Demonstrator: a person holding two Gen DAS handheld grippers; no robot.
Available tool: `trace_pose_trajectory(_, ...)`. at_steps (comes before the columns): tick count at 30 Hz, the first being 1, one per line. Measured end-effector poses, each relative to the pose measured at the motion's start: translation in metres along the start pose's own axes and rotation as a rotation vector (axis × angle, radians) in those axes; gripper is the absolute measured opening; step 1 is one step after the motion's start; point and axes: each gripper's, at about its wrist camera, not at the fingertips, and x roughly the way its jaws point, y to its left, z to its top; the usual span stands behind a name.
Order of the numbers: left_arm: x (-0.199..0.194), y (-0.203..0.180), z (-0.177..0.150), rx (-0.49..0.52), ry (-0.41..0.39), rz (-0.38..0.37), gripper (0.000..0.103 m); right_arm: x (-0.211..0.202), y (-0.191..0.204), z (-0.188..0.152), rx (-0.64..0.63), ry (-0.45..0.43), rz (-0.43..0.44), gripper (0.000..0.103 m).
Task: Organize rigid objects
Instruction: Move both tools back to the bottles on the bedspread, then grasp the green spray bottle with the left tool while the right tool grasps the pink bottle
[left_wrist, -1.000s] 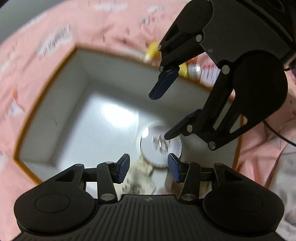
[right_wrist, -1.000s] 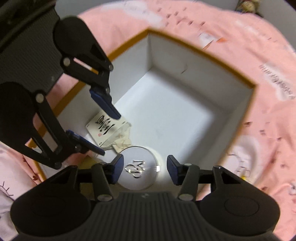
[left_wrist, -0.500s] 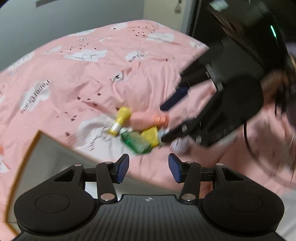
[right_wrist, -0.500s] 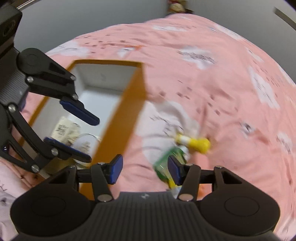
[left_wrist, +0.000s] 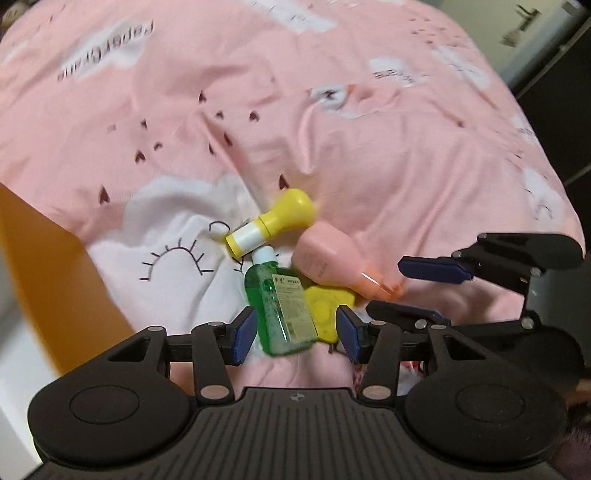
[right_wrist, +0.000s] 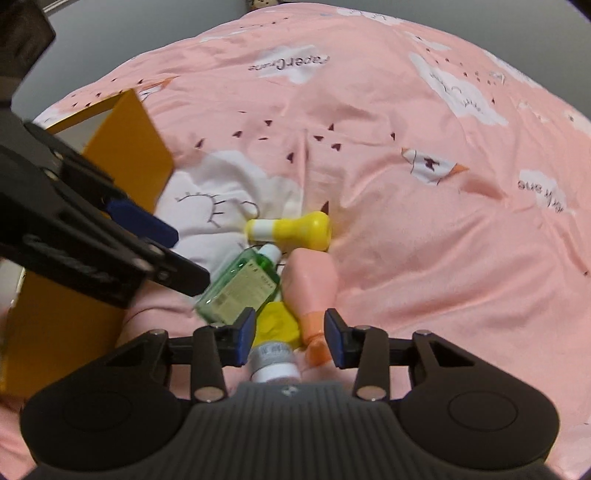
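Across the bed, a pink sheet (left_wrist: 369, 147) carries a huddle of small things at six o'clock in both views. An orange box (right_wrist: 125, 147) stands at nine o'clock. Left tongs (left_wrist: 295, 330) hang parted, untouching, astride the green bottle (left_wrist: 277, 306) and yellow piece (left_wrist: 325, 310). Right tongs (right_wrist: 290, 338) are closing; the pink bottle (right_wrist: 314, 284) has its orange tip between them. Only the right view shows a white-capped jar (right_wrist: 275, 363) at its tongs' base. A yellow bulb-shaped bottle (left_wrist: 273, 223) lies at twelve o'clock of the huddle.

Orange box (left_wrist: 55, 273) cut off at left edge; white-capped bottle (right_wrist: 275, 363) half hidden under gripper body; label text unreadable.
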Motion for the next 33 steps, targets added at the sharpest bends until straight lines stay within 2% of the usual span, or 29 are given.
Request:
trace_pose_trajectory(3, 0.022, 0.006, 0.005, -0.032, 0.028, 0.029, 0.056, 0.015, -0.011, 0.001, 0.033, -0.005, 0.02, 0.04)
trace_pose_trajectory(5, 0.034, 0.012, 0.006, -0.074, 0.052, 0.05, 0.05, 0.026, -0.016, 0.003, 0.048, -0.005, 0.028, 0.041)
trace_pose_trajectory(8, 0.046, 0.021, 0.009, -0.157, 0.095, 0.03, 0.046, 0.038, -0.023, 0.004, 0.071, -0.004, 0.044, 0.041)
trace_pose_trajectory(11, 0.051, 0.021, 0.012, -0.154, 0.107, 0.069, 0.042, 0.048, -0.031, 0.003, 0.103, -0.003, 0.066, 0.041)
trace_pose_trajectory(16, 0.065, 0.02, 0.014, -0.15, 0.129, 0.085, 0.05, 0.063, -0.043, -0.003, 0.161, -0.003, 0.123, 0.041)
trace_pose_trajectory(22, 0.074, 0.028, 0.015, -0.189, 0.143, 0.056, 0.059, 0.074, -0.051, -0.006, 0.201, -0.016, 0.179, 0.043)
trace_pose_trajectory(29, 0.082, 0.038, 0.015, -0.198, 0.127, 0.031, 0.057, 0.081, -0.06, -0.009, 0.263, -0.035, 0.219, 0.043)
trace_pose_trajectory(33, 0.07, 0.03, 0.006, -0.172, 0.102, 0.039, 0.056, 0.075, -0.056, -0.009, 0.255, -0.038, 0.21, 0.042)
